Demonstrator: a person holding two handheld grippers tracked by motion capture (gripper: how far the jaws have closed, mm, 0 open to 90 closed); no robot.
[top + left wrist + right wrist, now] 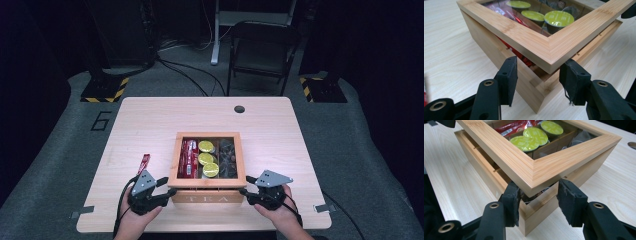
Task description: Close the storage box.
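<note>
A wooden tea box (207, 197) stands near the table's front edge. Its glass-windowed lid (207, 135) is tilted up at the front, leaving a gap above the base (524, 82). My left gripper (164, 189) (540, 77) is shut on the lid's front left corner (549, 60). My right gripper (246, 185) (540, 195) is shut on the front right corner (534, 175). Through the glass I see lime-green capsules (206, 159) (529, 138), red sachets (188, 159) and dark items (227, 159).
A red sachet (144, 162) lies on the table (150, 120) just left of the box, close to my left hand. A cable hole (239, 108) sits at the far edge. A folding chair (260, 50) stands beyond the table.
</note>
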